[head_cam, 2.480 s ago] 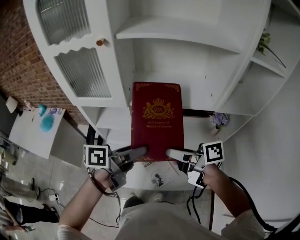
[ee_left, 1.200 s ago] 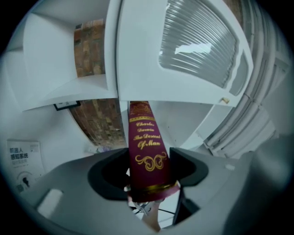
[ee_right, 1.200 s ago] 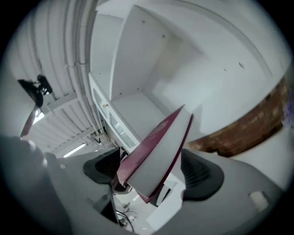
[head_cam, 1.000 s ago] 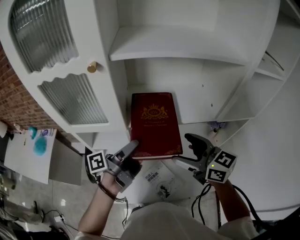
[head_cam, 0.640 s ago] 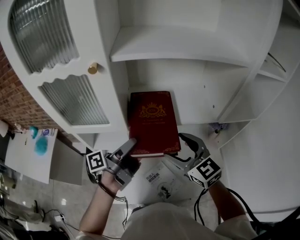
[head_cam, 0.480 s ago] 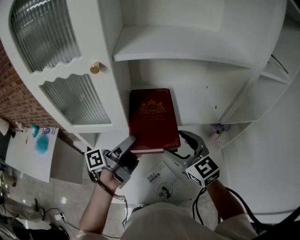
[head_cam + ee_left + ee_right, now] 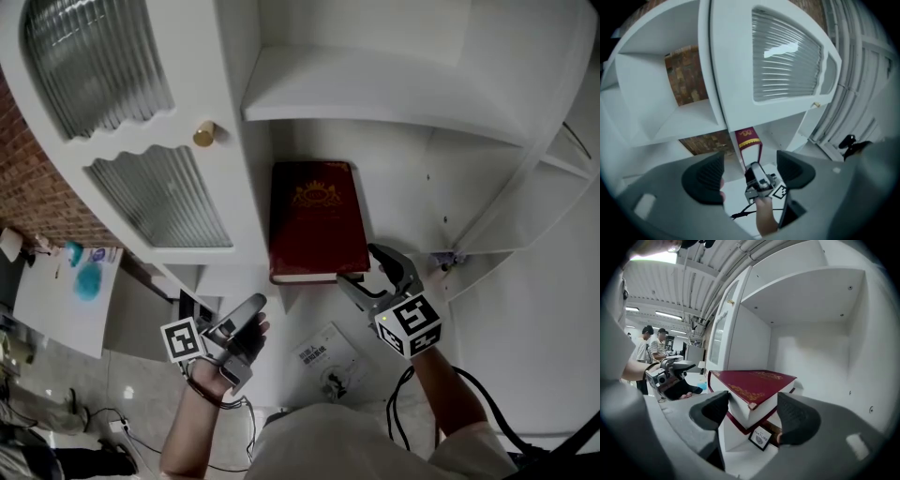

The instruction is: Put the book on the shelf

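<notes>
Cupboard door (image 7: 141, 141) w/ 2 wavy glass panes & a gold knob (image 7: 203, 134). Brick wall (image 7: 37, 178) at left. Low down, a white table (image 7: 47, 291) w/ blue stuff (image 7: 91, 281) on it. Paper sheet (image 7: 323, 359) lies flat. Wires (image 7: 103, 422) on the floor. Small "NATURE" card (image 7: 761, 438). 2 people (image 7: 652, 348) far off.

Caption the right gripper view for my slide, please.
Right gripper's jaws, just narrowed, flank the red book's corner on the shelf.

Legible only: "NATURE", printed on a small dark-edged card (image 7: 761, 437) just beyond the right hand-held gripper (image 7: 752, 409), seen between its jaws, below the red book (image 7: 754, 380). Gold cover lettering too small to read.
</notes>
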`<action>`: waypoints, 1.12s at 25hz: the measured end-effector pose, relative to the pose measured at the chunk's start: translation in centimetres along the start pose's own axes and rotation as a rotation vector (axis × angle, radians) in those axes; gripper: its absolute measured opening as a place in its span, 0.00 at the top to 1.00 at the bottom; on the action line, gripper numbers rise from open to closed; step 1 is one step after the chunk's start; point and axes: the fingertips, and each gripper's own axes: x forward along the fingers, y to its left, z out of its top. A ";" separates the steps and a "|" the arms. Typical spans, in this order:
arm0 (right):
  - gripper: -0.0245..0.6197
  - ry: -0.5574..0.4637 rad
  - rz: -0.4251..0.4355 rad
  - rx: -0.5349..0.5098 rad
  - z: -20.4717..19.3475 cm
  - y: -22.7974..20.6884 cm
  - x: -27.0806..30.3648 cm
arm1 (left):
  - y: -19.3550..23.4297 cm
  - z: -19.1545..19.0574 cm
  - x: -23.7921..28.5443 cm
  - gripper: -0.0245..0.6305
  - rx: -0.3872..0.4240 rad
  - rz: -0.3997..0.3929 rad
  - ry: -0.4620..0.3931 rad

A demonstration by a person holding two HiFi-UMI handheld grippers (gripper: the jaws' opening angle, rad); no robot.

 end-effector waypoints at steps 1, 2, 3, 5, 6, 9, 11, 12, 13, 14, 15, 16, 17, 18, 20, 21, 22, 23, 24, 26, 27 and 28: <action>0.46 0.002 -0.005 -0.002 0.0 -0.1 0.2 | 0.3 -0.2 -0.4 0.43 0.000 0.006 -0.002; 0.47 0.003 -0.009 -0.002 0.0 -0.3 0.3 | 0.6 -0.5 -0.8 0.43 -0.001 0.011 -0.003; 0.48 0.005 -0.014 -0.001 0.1 -0.4 0.5 | 0.9 -0.7 -1.3 0.43 -0.004 0.014 -0.006; 0.48 0.007 -0.023 0.000 0.1 -0.6 0.8 | 1.4 -1.2 -2.0 0.43 -0.011 0.019 -0.014; 0.48 0.008 -0.028 0.002 0.1 -0.8 0.9 | 1.7 -1.5 -2.4 0.43 -0.014 0.021 -0.017; 0.48 0.014 -0.042 0.005 0.1 -1.1 1.4 | 2.3 -2.4 -3.3 0.44 -0.012 0.039 -0.019; 0.48 0.019 -0.050 0.007 0.1 -1.3 1.5 | 2.5 -3.0 -3.7 0.44 0.005 0.052 -0.014; 0.48 0.020 -0.054 0.008 0.1 -1.4 1.6 | 2.4 -3.3 -3.8 0.44 0.014 0.056 -0.011; 0.49 0.022 -0.059 0.010 0.1 -1.5 1.7 | 2.4 -3.6 -3.9 0.44 0.022 0.059 -0.007; 0.49 0.023 -0.064 0.012 0.1 -1.6 1.9 | 2.3 -3.9 -4.1 0.44 0.028 0.060 -0.004; 0.49 0.024 -0.068 0.014 0.1 -1.6 2.0 | 2.2 -4.3 -4.2 0.45 0.034 0.061 -0.001; 0.49 0.026 -0.069 0.015 0.1 -1.7 2.0 | 2.1 -4.6 -4.3 0.45 0.037 0.061 0.001; 0.49 0.028 -0.069 0.016 0.2 -1.7 2.0 | 2.1 -5.0 -4.3 0.45 0.039 0.064 0.003; 0.49 0.028 -0.068 0.015 0.1 -1.7 2.0 | 2.1 -5.4 -4.5 0.45 0.039 0.068 0.004; 0.49 0.023 -0.066 0.013 0.2 -1.6 1.7 | 2.2 -6.1 -4.7 0.45 0.050 0.084 0.004; 0.49 0.017 -0.065 0.013 0.2 -1.6 1.3 | 2.3 -6.4 -4.8 0.47 0.062 0.095 0.003; 0.49 0.010 -0.063 0.016 0.1 -1.5 0.8 | 2.5 -6.7 -5.0 0.48 0.076 0.110 0.000; 0.49 0.001 -0.062 0.022 0.0 -1.3 0.1 | 2.7 -7.0 -5.2 0.48 0.090 0.128 -0.004; 0.51 -0.011 -0.061 0.031 -0.3 -1.0 -0.8 | 2.9 -7.2 -5.4 0.51 0.103 0.150 -0.010; 0.55 -0.037 -0.063 0.055 -1.0 -0.5 -2.9 | 3.2 -7.7 -5.9 0.55 0.127 0.190 -0.026; 0.58 -0.048 -0.065 0.068 -1.6 -0.2 -4.1 | 3.4 -8.0 -6.0 0.59 0.135 0.205 -0.036; 0.61 -0.055 -0.064 0.085 -2.3 0.0 -5.2 | 3.5 -8.2 -6.2 0.62 0.140 0.220 -0.047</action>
